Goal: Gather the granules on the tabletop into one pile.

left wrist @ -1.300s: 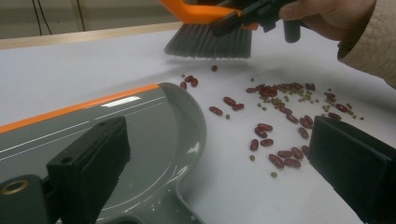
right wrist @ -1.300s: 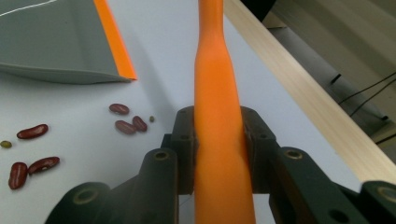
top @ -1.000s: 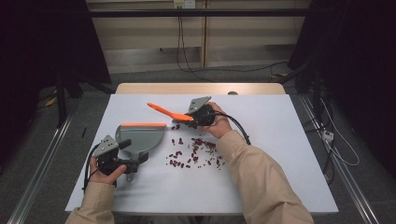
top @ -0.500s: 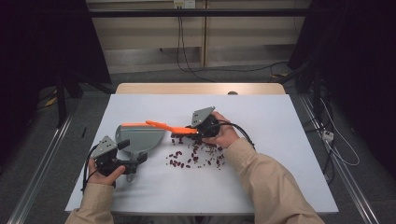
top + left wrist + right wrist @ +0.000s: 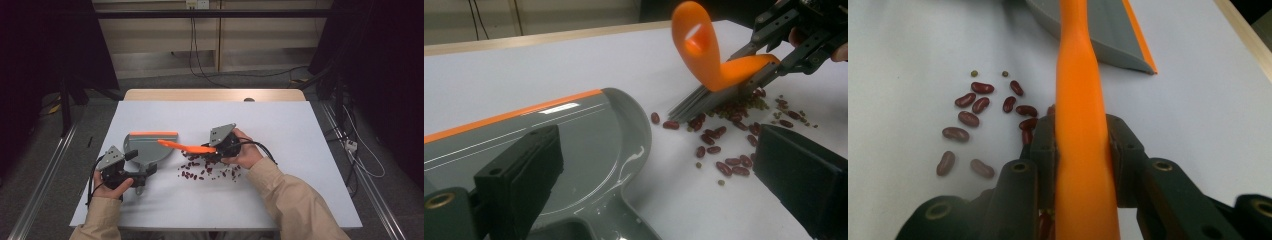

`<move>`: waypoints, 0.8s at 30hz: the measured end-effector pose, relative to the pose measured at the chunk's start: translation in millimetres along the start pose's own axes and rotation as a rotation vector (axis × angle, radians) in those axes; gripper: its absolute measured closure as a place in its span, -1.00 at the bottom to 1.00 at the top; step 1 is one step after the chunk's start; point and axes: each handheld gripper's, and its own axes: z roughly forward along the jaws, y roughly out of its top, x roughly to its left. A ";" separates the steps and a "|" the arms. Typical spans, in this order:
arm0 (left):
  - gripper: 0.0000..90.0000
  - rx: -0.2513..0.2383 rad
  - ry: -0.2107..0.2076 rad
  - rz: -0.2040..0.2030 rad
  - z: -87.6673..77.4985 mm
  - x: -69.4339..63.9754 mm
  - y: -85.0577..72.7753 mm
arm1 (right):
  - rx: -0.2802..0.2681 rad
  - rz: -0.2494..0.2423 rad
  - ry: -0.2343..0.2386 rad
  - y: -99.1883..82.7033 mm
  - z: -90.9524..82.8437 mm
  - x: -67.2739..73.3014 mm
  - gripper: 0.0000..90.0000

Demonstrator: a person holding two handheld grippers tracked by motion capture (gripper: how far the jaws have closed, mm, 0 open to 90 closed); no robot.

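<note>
From the high view, the right gripper [image 5: 212, 150] holds an orange hand brush [image 5: 186, 146] over a scatter of red kidney beans [image 5: 207, 170] near the middle of the white table [image 5: 300, 150], while the left gripper [image 5: 142, 175] lies at the handle end of a grey dustpan [image 5: 147, 150] with an orange front lip, just left of the beans. The right gripper view shows what the high one cannot: its two jaws clamp tight on both sides of the orange brush handle [image 5: 1080, 125], with beans [image 5: 973, 107] lying loose on the table to one side and the dustpan's lip [image 5: 1135, 35] ahead. The left gripper view gives the brush [image 5: 709, 55] from the side, its grey bristles [image 5: 704, 100] touching the table at the edge of the bean pile [image 5: 724, 135], a few small green beans among the red, and the dustpan's [image 5: 589, 135] mouth just beside them; the left jaws stand apart on either side of the pan's handle, and whether they press it I cannot tell. Beyond the table are a wooden edge strip, a grey floor with metal rails, trailing black cables and dark curtains at both sides. No writing or label can be read.
</note>
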 end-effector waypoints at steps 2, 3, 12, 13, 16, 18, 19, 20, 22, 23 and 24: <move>-0.87 0.001 0.001 -0.002 0.0 -0.1 -0.1 | -0.012 0.001 -0.003 1.8 -2.2 -2.2 0.58; -0.88 0.002 0.001 -0.002 0.0 0.0 -0.1 | -0.023 0.012 -0.019 3.0 -3.4 -3.8 0.58; -0.88 0.000 -0.003 -0.012 0.0 2.3 -0.9 | -0.038 0.026 -0.088 16.0 13.1 -35.1 0.58; -0.87 0.001 -0.005 -0.011 0.2 2.6 -1.0 | -0.022 0.018 -0.092 15.6 20.1 -37.1 0.58; -0.87 0.004 -0.010 -0.010 0.6 2.8 -1.7 | -0.015 0.026 -0.071 12.7 34.1 -36.0 0.58; -0.87 0.007 -0.013 -0.012 0.4 3.0 -2.3 | -0.026 0.019 -0.044 14.9 38.0 -30.5 0.57; -0.88 0.003 -0.013 -0.018 0.3 3.4 -2.6 | -0.017 0.012 -0.038 16.2 37.9 -28.4 0.57; -0.87 0.004 -0.012 -0.021 0.2 3.9 -2.7 | -0.013 0.012 -0.027 17.3 37.5 -25.5 0.57; -0.88 0.002 -0.011 -0.020 -0.5 4.0 -2.4 | -0.011 -0.001 -0.014 17.3 35.8 -20.5 0.57; -0.87 -0.002 -0.011 -0.019 -0.9 3.3 -2.0 | -0.023 0.004 0.000 16.9 34.4 -18.1 0.57; -0.87 -0.001 -0.011 -0.014 -1.4 2.8 -1.3 | -0.030 0.009 0.012 16.3 33.1 -15.0 0.57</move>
